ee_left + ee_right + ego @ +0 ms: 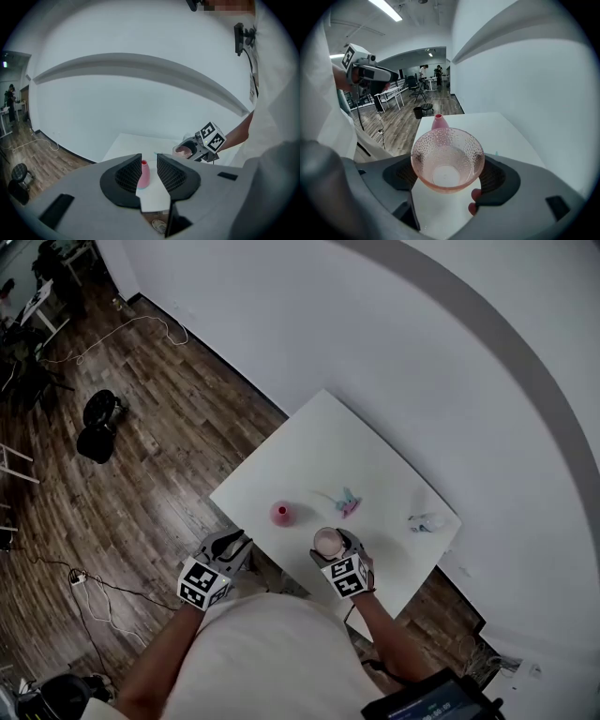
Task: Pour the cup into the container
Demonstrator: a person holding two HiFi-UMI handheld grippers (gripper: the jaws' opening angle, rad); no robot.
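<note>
Right gripper (339, 557) clenched on pink dimpled translucent cup (447, 154), rim up, probably to prevent spill before pour. Small pink narrow-necked container (281, 513) on white table (375, 465), ahead of cup, apart. Left gripper (149, 171) released, empty, aimed at container, likely to steady it

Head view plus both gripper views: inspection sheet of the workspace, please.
Surface: white table, mostly bare.
Job's things: cup upright in the right gripper, nothing seen inside; pink container standing on the table, untouched.
Clutter: pink-teal item and pale item on the table, too small to identify.
Grippers: left gripper open, fingers apart, holding nothing; right gripper shut on the cup.
Cables: white cable and a plug strip with its lead, both on the floor.
Surroundings: wood floor, white wall, black object on the floor.
</note>
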